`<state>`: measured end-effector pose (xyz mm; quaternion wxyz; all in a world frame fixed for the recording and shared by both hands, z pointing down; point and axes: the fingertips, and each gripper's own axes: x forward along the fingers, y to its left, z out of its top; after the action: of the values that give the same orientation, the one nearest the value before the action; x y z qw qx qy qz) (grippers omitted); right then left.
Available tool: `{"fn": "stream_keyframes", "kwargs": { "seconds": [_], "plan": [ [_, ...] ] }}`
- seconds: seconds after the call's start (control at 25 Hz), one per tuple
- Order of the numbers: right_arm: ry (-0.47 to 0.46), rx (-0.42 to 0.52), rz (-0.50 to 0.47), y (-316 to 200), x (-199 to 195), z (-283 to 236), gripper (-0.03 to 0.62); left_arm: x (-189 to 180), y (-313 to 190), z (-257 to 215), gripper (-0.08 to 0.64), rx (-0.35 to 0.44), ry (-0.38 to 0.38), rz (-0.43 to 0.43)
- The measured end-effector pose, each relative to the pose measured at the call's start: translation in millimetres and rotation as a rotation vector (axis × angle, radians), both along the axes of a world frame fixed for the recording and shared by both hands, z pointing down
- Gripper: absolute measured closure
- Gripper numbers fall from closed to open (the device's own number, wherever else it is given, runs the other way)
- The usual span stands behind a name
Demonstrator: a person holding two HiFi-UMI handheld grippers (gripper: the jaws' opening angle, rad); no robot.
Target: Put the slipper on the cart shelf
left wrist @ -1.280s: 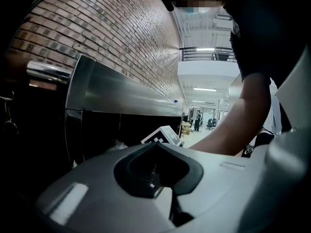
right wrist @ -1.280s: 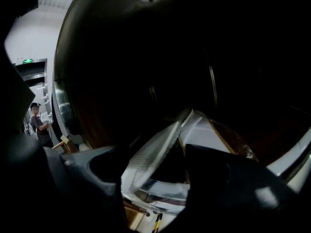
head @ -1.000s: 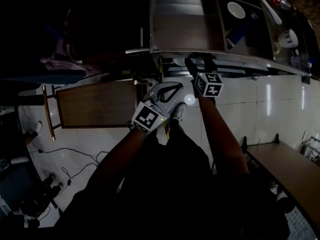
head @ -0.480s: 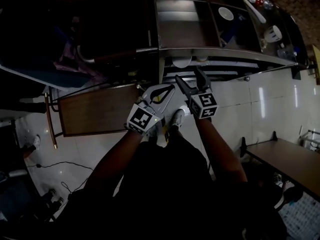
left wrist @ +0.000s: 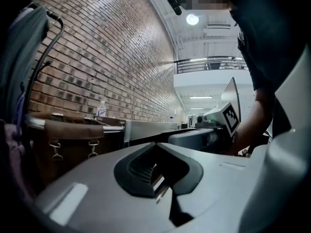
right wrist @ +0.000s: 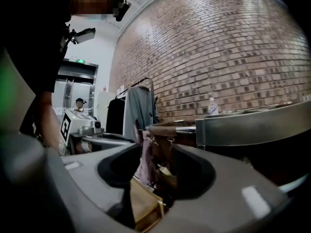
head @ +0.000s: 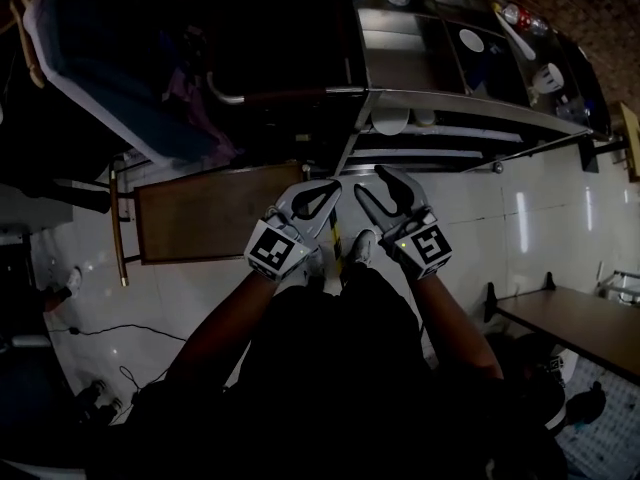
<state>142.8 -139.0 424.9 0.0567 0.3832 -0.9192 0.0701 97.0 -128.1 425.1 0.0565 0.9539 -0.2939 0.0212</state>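
No slipper shows clearly in any view. The metal cart (head: 470,101) stands ahead of me, with two pale things (head: 390,121) on its lower shelf that are too dim to name. My left gripper (head: 333,185) is held near my body, shut and empty; in the left gripper view (left wrist: 158,147) its tips meet. Beside it my right gripper (head: 372,180) points at the cart. Its jaws are closing with a gap still between them (right wrist: 154,154) and nothing in it.
A low wooden table (head: 200,213) stands left of the cart. A clothes rack with hanging garments (head: 120,78) is at the far left. Bowls (head: 470,40) lie on the cart's upper shelf. A bench (head: 570,328) is at the right, and cables (head: 120,328) trail across the white floor.
The right gripper has drawn back from the cart to beside the left one, and its jaws have narrowed. The left gripper stays shut. My view has swung left.
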Motion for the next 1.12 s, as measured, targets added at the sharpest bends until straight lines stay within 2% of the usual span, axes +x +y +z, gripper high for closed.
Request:
{"fn": "stream_keyframes", "kwargs": {
  "seconds": [0.04, 0.16, 0.32, 0.48, 0.84, 1.12],
  "plan": [
    [-0.009, -0.003, -0.025, 9.2, -10.6, -5.6, 0.394, -8.9, 5.8, -1.1, 0.56, -0.002, 0.0, -0.009],
    [-0.025, 0.019, -0.118, 37.5, -37.8, -21.9, 0.495, -30.9, 23.2, -3.3, 0.56, 0.012, -0.006, -0.041],
    [-0.025, 0.047, -0.21, 74.9, -57.0, -37.1, 0.583, -43.8, 53.9, -13.1, 0.56, 0.028, -0.003, -0.072],
    [-0.033, 0.053, -0.257, 97.2, -69.2, -43.1, 0.589, -49.3, 85.7, -31.8, 0.56, 0.003, 0.011, -0.079],
    [-0.062, 0.018, -0.362, 148.0, -92.2, -41.5, 0.589, -65.5, 138.6, -32.4, 0.56, -0.037, -0.024, -0.172],
    [-0.042, 0.044, -0.355, 162.1, -107.9, -52.2, 0.589, -78.7, 157.6, -45.0, 0.56, -0.022, -0.01, -0.163]
  ]
}}
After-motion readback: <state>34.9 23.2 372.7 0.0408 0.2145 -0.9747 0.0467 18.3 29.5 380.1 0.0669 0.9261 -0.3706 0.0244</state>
